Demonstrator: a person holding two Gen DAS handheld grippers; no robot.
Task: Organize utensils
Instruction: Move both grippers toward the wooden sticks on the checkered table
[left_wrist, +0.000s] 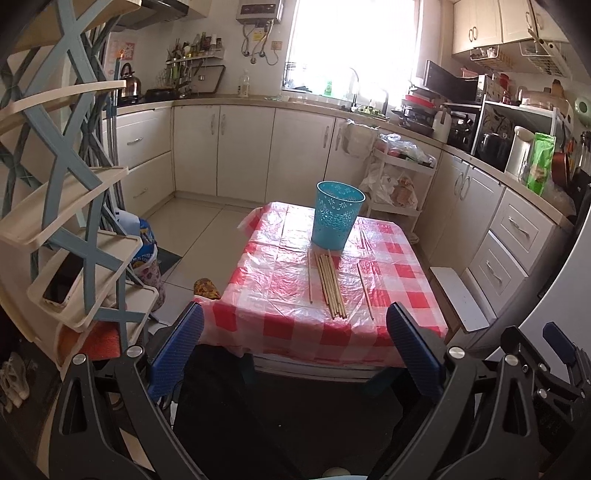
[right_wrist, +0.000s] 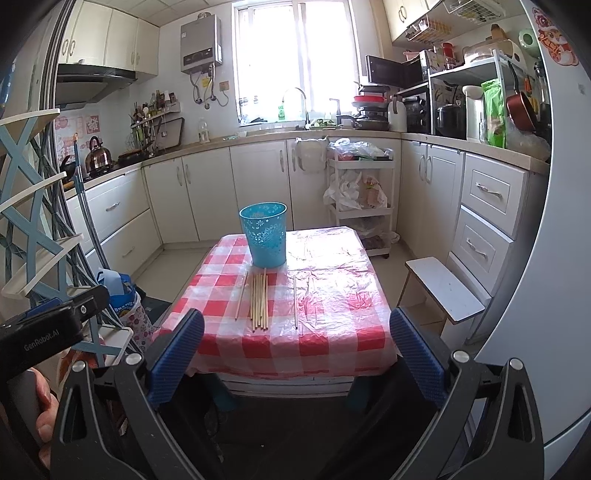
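A blue perforated basket (left_wrist: 337, 216) (right_wrist: 265, 234) stands upright on a small table with a red-and-white checked cloth (left_wrist: 280, 280) (right_wrist: 332, 332). Several wooden chopsticks (left_wrist: 332, 286) (right_wrist: 259, 301) lie in a bundle in front of it, with single sticks (left_wrist: 365, 290) (right_wrist: 295, 301) apart to either side. My left gripper (left_wrist: 295, 332) is open and empty, held short of the table's near edge. My right gripper (right_wrist: 295, 338) is open and empty, also short of the near edge. The left gripper's body (right_wrist: 51, 325) shows at the left of the right wrist view.
A cream and blue tiered rack (left_wrist: 74, 221) stands close on the left. A white step stool (right_wrist: 445, 290) sits right of the table. Kitchen cabinets (right_wrist: 258, 188) and a white trolley (right_wrist: 360, 199) line the far wall. A bag (left_wrist: 147, 266) sits on the floor at the left.
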